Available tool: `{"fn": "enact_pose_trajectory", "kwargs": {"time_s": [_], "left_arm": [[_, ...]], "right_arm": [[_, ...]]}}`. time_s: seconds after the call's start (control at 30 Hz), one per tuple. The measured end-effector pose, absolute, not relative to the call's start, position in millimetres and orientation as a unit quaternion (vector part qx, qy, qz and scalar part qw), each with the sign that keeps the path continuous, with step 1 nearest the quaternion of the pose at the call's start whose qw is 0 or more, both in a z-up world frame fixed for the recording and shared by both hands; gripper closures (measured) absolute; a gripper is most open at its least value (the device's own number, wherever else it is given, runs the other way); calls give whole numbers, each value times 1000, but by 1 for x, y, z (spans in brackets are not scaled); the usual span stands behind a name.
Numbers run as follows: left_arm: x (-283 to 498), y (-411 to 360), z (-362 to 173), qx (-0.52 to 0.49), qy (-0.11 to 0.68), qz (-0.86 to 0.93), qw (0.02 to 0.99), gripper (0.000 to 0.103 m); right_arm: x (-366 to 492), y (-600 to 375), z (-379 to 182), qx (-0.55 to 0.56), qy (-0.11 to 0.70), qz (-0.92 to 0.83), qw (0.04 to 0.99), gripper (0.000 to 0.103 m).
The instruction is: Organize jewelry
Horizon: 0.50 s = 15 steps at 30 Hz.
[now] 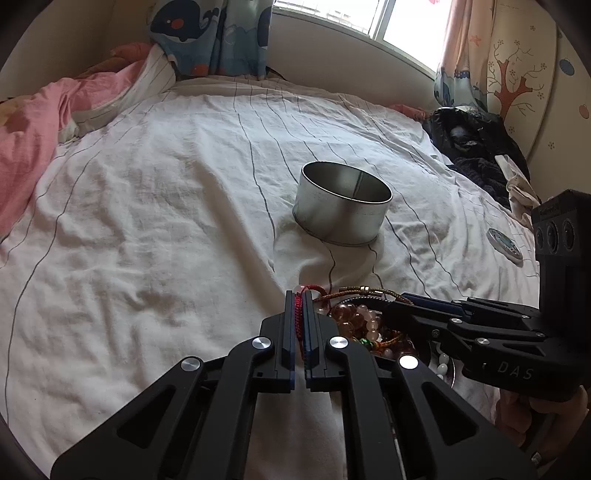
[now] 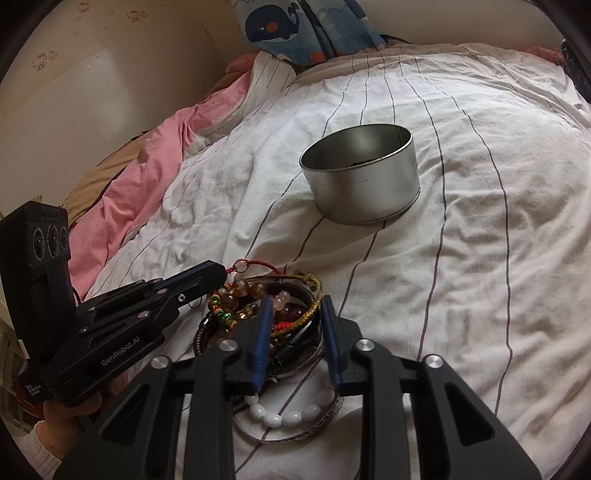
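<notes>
A heap of bracelets (image 2: 236, 306) lies on the striped white bedsheet (image 2: 480, 258) close in front of both grippers. My left gripper (image 1: 298, 297) is shut on a red cord bracelet (image 1: 314, 288) at the heap's left edge; in the right wrist view its tip (image 2: 221, 271) pinches the same red cord (image 2: 245, 263). My right gripper (image 2: 295, 314) straddles the heap, its jaws closed on a bundle of braided cords and amber beads (image 2: 291, 310). A white bead bracelet (image 2: 280, 417) and a silver bangle (image 2: 295, 437) lie under it. An open round metal tin (image 1: 343, 218) stands beyond the heap.
A pink quilt (image 1: 29, 140) is bunched along the bed's left side. Dark clothing (image 1: 476, 147) is piled at the far right, with a small round disc (image 1: 504, 240) on the sheet near it. A whale-print curtain (image 1: 207, 33) hangs at the head.
</notes>
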State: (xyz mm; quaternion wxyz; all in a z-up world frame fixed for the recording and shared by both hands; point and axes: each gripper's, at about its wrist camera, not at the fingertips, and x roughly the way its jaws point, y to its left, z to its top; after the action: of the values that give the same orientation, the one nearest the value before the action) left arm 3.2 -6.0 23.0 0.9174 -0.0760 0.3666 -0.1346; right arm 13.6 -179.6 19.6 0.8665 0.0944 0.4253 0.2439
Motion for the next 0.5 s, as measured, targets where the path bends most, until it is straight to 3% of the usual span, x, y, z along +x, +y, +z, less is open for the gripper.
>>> {"fn": "enact_pose_trajectory", "kwargs": {"time_s": [0.03,0.1,0.5], "left_arm": [[2,-4,25,-79,362,-132,920,100],[0,0,31,-81,350,-126,925,100],[-2,-4,56,-104,316,-151,931,100]], "right_arm": [[12,-180,22,94,418,244,870,82],[8,-182,27,88,400,243,879,94],[-7,-207,56,110,325,219,913,99]]}}
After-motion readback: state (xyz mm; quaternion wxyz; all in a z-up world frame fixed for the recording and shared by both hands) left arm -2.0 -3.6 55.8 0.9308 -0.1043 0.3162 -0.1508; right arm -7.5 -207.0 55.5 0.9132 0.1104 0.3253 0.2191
